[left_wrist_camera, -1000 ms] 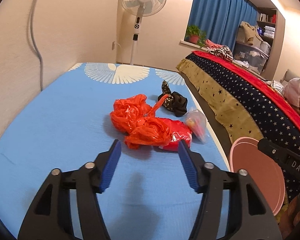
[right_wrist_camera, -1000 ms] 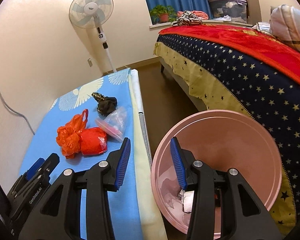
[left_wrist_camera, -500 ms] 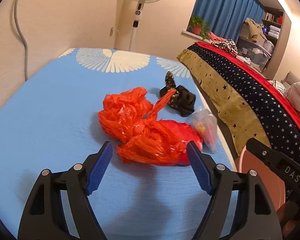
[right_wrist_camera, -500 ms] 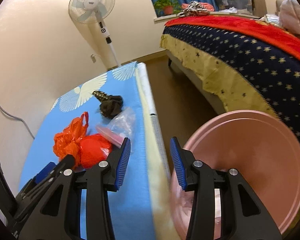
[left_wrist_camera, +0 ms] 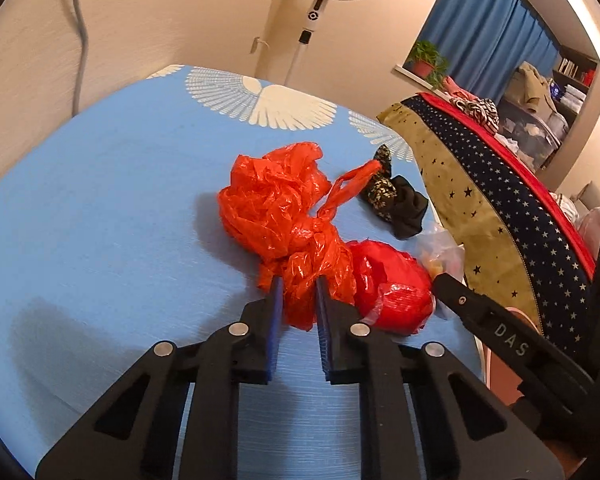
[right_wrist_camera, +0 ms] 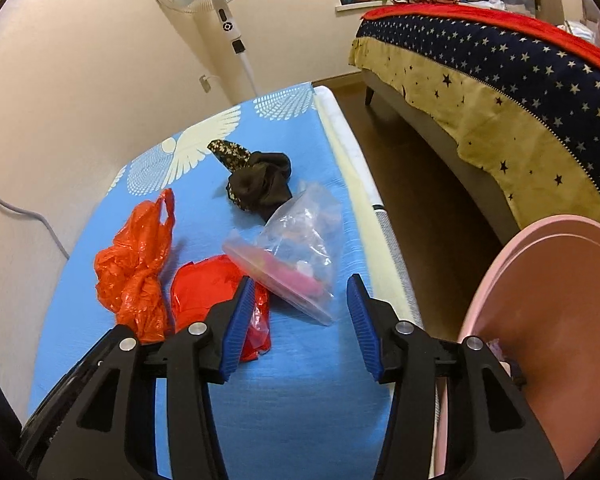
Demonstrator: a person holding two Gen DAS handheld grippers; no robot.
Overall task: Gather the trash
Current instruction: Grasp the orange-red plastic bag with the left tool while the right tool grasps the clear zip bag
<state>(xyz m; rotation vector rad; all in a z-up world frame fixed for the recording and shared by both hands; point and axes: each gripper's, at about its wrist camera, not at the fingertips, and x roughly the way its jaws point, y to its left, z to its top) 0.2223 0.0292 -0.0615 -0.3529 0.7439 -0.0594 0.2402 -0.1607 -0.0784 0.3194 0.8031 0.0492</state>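
Note:
A crumpled orange plastic bag (left_wrist_camera: 276, 204) lies on the blue bird-print cover (left_wrist_camera: 100, 220). My left gripper (left_wrist_camera: 298, 292) is closing, and its blue pads pinch the bag's near end. Beside the bag sit a red wrapped packet (left_wrist_camera: 392, 288) and a clear zip bag (right_wrist_camera: 300, 240) with small bits inside. My right gripper (right_wrist_camera: 300, 292) is opening over the clear bag's near corner, which lies between the fingers untouched. The orange bag (right_wrist_camera: 136, 256) and the red packet (right_wrist_camera: 204, 288) show to the left in the right wrist view.
A black and gold cloth (right_wrist_camera: 260, 184) lies farther back on the cover. A pink bin (right_wrist_camera: 548, 320) stands on the floor at the right, below the cover's edge. A star-print bed (right_wrist_camera: 500, 92) runs along the right, and a white fan (right_wrist_camera: 220, 12) stands by the wall.
My left gripper moved forward and down onto the orange bag and its jaws closed on it. My right gripper swung left from over the pink bin to the clear bag and widened a little.

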